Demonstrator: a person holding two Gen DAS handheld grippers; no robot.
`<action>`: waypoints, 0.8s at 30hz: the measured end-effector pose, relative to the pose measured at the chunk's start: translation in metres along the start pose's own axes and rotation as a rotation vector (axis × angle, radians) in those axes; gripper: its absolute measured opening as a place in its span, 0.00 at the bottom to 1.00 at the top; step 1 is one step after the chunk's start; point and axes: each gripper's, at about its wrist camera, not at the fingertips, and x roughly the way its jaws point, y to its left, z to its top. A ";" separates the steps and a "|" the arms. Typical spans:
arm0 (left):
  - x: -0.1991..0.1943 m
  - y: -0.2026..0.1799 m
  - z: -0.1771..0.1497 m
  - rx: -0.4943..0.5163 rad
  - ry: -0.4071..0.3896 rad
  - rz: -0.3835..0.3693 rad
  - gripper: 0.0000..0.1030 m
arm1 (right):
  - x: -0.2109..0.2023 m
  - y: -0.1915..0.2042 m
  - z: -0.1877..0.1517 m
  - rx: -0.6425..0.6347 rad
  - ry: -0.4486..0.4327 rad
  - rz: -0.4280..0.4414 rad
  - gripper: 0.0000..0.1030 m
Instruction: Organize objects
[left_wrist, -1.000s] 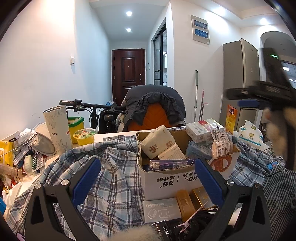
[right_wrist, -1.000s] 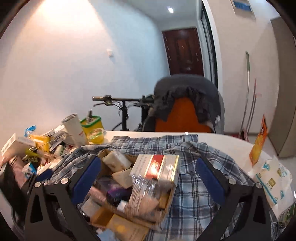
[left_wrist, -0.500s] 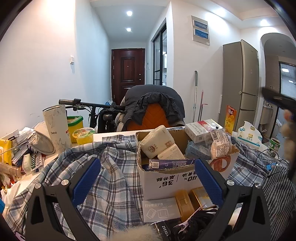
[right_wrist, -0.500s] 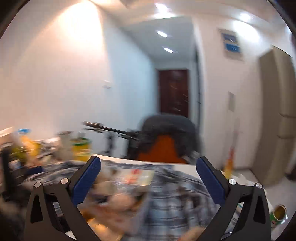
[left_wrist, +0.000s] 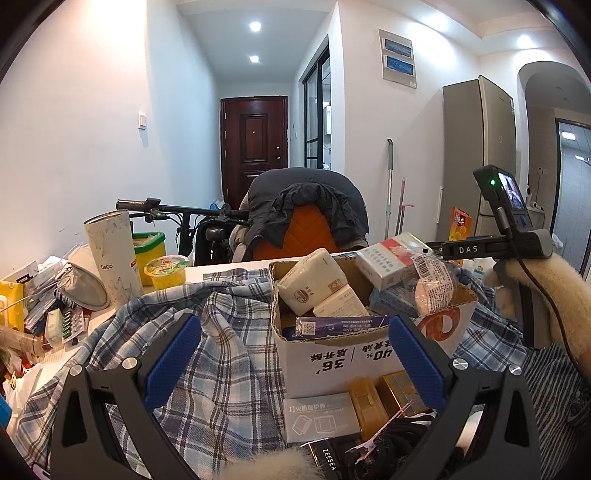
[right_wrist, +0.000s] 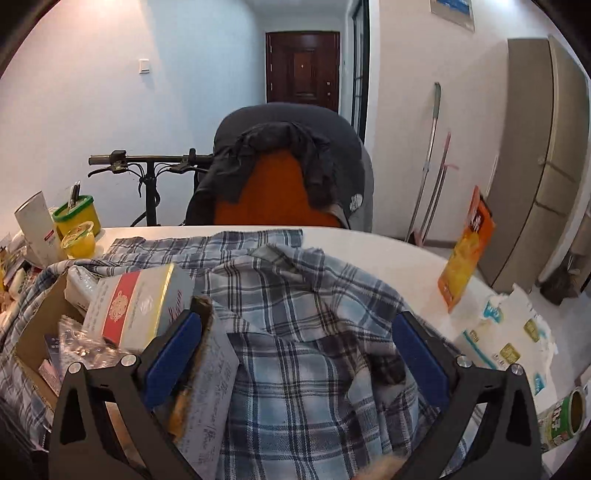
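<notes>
A cardboard carton (left_wrist: 332, 354) stuffed with tissue packs and small boxes stands on a blue plaid shirt (left_wrist: 221, 332) spread over the white table. My left gripper (left_wrist: 295, 339) is open in front of the carton, with nothing between its fingers. In the right wrist view my right gripper (right_wrist: 297, 332) is also open, held low over the plaid shirt (right_wrist: 314, 314) just right of the carton (right_wrist: 37, 325). Its left finger (right_wrist: 173, 354) is close to the carton's torn flap. A red, white and yellow box (right_wrist: 129, 310) lies on top of the carton.
A white tube (left_wrist: 110, 254), a green-rimmed tub (left_wrist: 149, 251), a jelly cup (left_wrist: 166, 271) and loose clutter crowd the table's left. Small white and gold boxes (left_wrist: 319, 415) lie before the carton. An orange bag (right_wrist: 465, 251), tissue pack (right_wrist: 506, 332) and green can (right_wrist: 565, 413) sit right.
My right gripper swung up toward the ceiling, then came down lower over the shirt beside the carton. Its body shows again at the right of the left wrist view. The left gripper stayed put.
</notes>
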 end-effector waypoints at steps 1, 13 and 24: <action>0.000 0.000 0.000 0.000 0.000 0.000 1.00 | -0.001 0.002 0.001 -0.007 -0.008 0.001 1.00; 0.000 -0.001 -0.002 0.000 0.004 0.000 1.00 | -0.023 -0.005 0.011 0.083 -0.069 0.074 1.00; -0.005 -0.001 -0.001 0.000 -0.011 -0.002 1.00 | -0.140 0.005 -0.030 -0.056 -0.260 0.236 1.00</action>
